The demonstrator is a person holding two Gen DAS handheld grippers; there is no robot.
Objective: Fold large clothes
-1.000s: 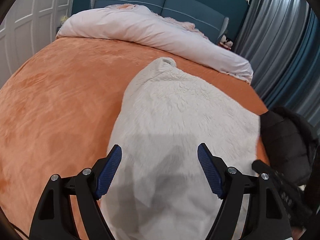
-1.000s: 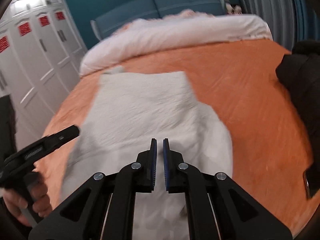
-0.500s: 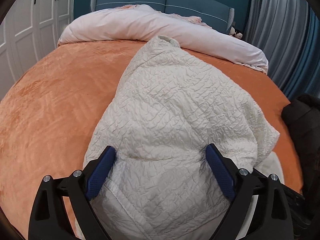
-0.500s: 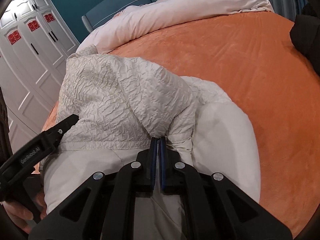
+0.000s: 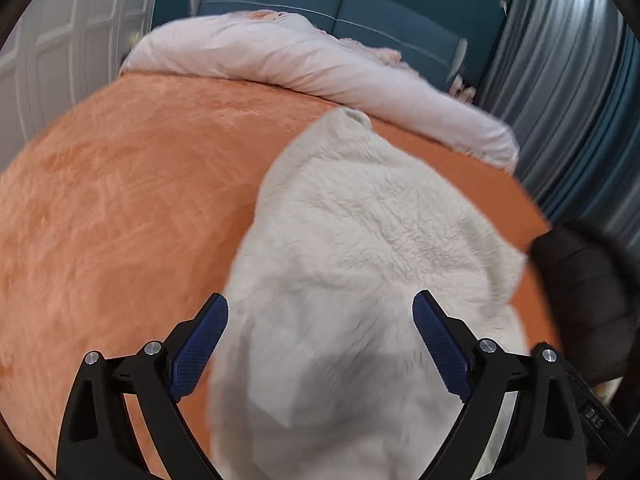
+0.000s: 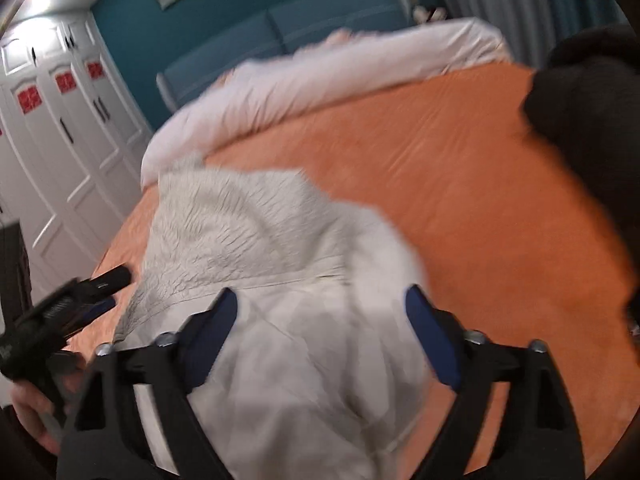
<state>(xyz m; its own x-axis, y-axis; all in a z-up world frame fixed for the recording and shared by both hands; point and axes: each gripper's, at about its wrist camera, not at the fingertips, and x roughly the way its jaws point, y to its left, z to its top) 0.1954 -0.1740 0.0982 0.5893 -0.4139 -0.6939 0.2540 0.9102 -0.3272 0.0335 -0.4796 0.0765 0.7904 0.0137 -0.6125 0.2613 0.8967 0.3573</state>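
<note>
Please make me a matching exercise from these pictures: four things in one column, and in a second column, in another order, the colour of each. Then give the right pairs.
Things:
1. bed cover
2. garment lying in the middle of the bed
3. rolled duvet at the head of the bed
4. bundle of clothing at the right edge of the bed

Colours:
A. black
B. pale pink
C. orange
D. off-white

Right pairs: 1-C, 2-D, 3-B, 4-A
</note>
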